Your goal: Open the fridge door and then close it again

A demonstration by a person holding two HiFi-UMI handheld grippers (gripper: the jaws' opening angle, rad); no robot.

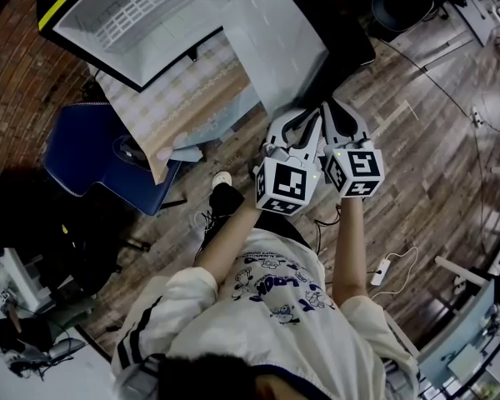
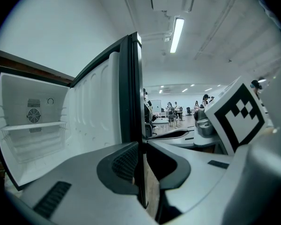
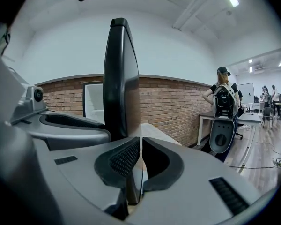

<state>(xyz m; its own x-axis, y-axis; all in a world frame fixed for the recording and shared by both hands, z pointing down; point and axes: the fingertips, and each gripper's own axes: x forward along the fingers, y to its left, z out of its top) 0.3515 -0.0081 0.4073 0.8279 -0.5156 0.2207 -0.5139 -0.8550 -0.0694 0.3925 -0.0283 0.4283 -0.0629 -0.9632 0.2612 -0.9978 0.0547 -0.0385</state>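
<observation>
Between left tongs, fridge door edge, right tongs closed alongside

Blue cartoon lettering is running across the person's white shirt in the head view, but it is sitting upside down to the camera and is coming out too small to read for certain. The left tool is carrying a marker cube and the right tool is carrying another. Each face is showing a black-and-white square code pattern, with no letters or numbers. A yellow strip is lying along the fridge cabinet's corner, and any print on it is too small to tell. The fridge door is showing no legible label or brand.
</observation>
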